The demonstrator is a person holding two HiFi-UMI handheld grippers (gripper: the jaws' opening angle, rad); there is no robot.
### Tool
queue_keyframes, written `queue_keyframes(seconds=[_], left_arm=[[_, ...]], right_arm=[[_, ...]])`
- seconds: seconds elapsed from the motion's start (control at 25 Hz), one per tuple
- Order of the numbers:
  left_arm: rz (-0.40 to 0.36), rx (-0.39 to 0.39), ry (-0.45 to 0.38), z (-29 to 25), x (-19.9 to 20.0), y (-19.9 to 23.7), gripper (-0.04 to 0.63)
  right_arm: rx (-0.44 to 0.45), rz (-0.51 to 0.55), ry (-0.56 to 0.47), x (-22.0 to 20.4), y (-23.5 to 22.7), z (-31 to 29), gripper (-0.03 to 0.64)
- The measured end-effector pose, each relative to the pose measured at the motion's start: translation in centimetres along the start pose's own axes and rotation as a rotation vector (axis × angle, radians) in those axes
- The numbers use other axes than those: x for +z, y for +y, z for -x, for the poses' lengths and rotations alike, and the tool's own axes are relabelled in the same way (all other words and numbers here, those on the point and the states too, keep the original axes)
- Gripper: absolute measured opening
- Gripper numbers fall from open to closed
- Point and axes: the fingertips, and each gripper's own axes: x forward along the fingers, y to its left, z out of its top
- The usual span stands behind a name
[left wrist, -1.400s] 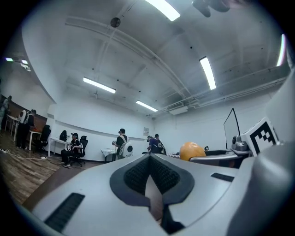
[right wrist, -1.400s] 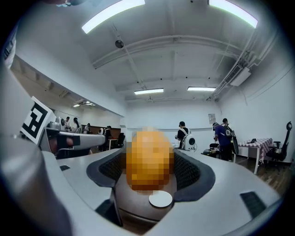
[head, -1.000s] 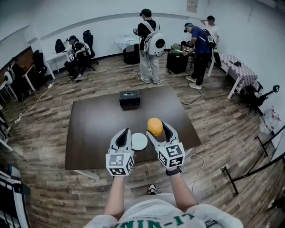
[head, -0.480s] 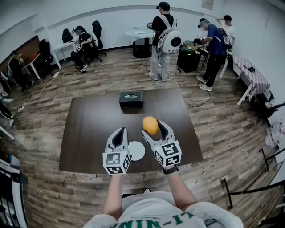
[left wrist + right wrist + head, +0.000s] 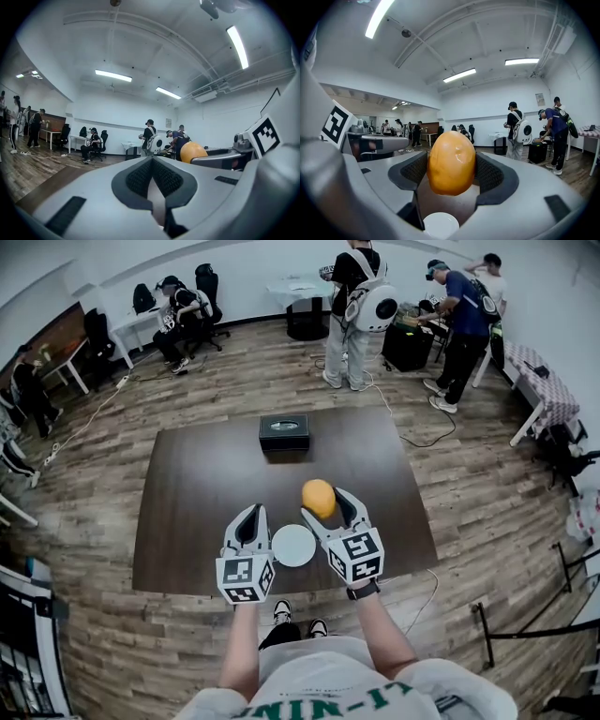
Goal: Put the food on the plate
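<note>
The worktop (image 5: 187, 484) lies bare to left and right; only a black box (image 5: 284, 432) stands at its far middle. The plate (image 5: 293, 545), at the near edge, is uncovered from above. It is hemmed closely by the left tongs (image 5: 249, 517) and by the right tongs (image 5: 327, 507) clasping orange food (image 5: 318, 495).

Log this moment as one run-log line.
right gripper: shut on food | left gripper: shut, empty | plate: bare, on table | food not yet on plate

Plate (image 5: 293, 545) on table (image 5: 197, 493) between left gripper (image 5: 250, 514) and right gripper (image 5: 325, 508), food (image 5: 319, 497) in the latter, box (image 5: 284, 431) behind.
</note>
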Motion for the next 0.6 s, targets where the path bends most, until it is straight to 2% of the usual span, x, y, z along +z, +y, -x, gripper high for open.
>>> queue_keyframes(seconds=[0.28, 0.48, 0.6], left_arm=[[0.030, -0.040, 0.009, -0.2, -1.3, 2.3, 0.011], [0.029, -0.032, 0.013, -0.7, -1.9, 4.4, 0.011], [0.033, -0.027, 0.031, -1.0, -2.9, 5.4, 0.011]], right_arm=[[-0.005, 0.002, 0.075, -3.0, 1.3, -3.2, 0.331], [0.008, 0.020, 0.150, -6.1, 2.4, -5.9, 0.331], [0.024, -0.009, 0.204, -8.8, 2.8, -7.4, 0.331]])
